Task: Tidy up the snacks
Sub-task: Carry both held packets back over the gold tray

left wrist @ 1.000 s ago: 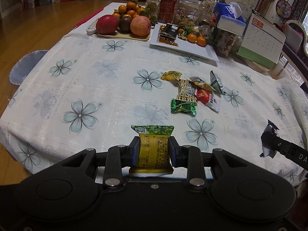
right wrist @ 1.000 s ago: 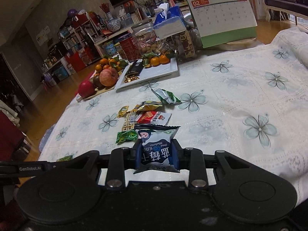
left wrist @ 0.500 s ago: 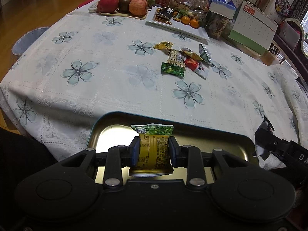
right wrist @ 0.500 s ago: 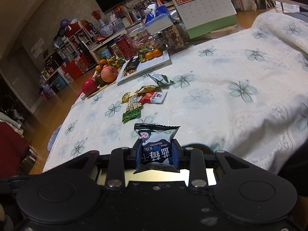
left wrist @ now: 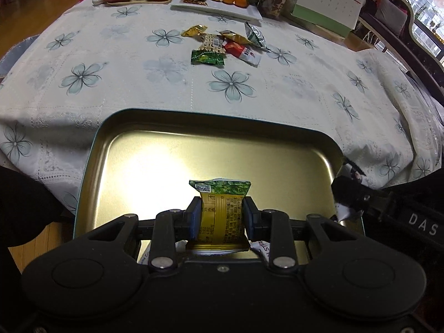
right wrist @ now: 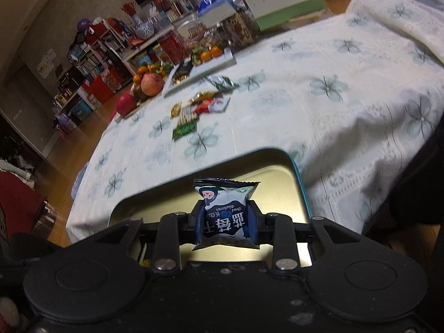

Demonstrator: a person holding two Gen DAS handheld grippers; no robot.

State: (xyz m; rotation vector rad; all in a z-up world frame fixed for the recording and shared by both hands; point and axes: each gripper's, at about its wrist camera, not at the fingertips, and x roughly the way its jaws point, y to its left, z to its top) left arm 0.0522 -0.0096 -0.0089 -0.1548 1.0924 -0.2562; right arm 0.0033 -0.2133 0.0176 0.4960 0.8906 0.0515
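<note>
Both the left gripper [left wrist: 221, 219] and the right gripper [right wrist: 225, 223] are built of matte black plastic, with blue-edged pads, silver pivot screws and two round raised discs on each housing.

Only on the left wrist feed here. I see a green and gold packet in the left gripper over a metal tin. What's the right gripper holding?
Observer: The right gripper is shut on a navy and white dried blueberry packet.
Operator: Is it over the tin too?
Observer: Yes, it hangs above the tin, near the corner on the right of that view.
Operator: Anything beyond the table on that side?
Observer: Shelves crowded with boxes and books along the wall, and a blue and white vase.
</note>
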